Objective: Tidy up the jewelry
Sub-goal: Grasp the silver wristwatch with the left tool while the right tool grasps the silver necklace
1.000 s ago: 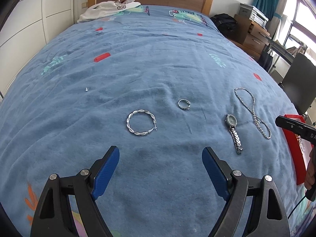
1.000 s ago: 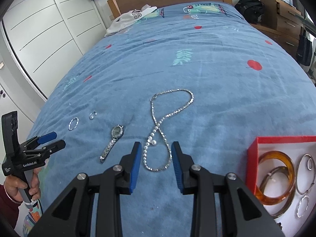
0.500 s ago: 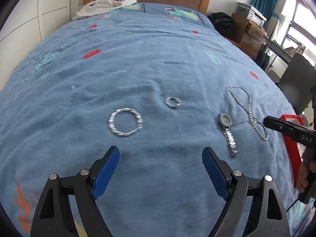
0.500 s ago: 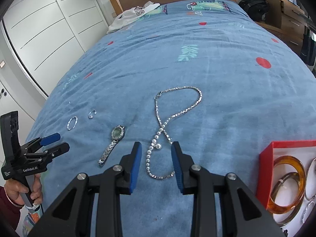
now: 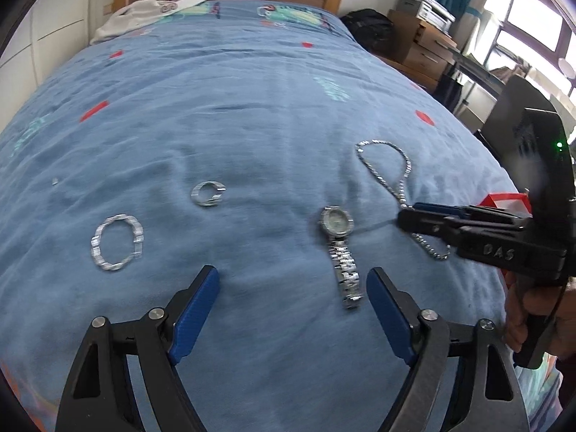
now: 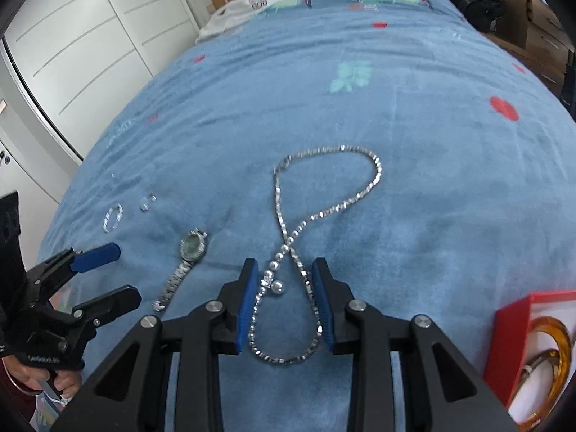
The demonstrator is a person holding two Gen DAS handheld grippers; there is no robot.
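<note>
Mid-pickup of the necklace (image 6: 288, 248): right gripper (image 6: 284, 306) lowered over its near loop, blue pads narrowly parted on either side of the strands, nothing pinched yet as far as can be told. Next, probably: close on the chain near the pearl drop, lift gently, carry to the red box (image 6: 511, 327) right of the necklace, already holding amber and metal bangles. Fine silver links, limp, crossed in a figure-eight on fuzzy blue bedspread (image 6: 414, 151). Left of the necklace: metal-banded watch (image 5: 340, 248), then small ring (image 5: 208, 194), then twisted hoop (image 5: 117, 246). Left gripper (image 5: 293, 288) spread wide, empty, hovering beside the watch.
</note>
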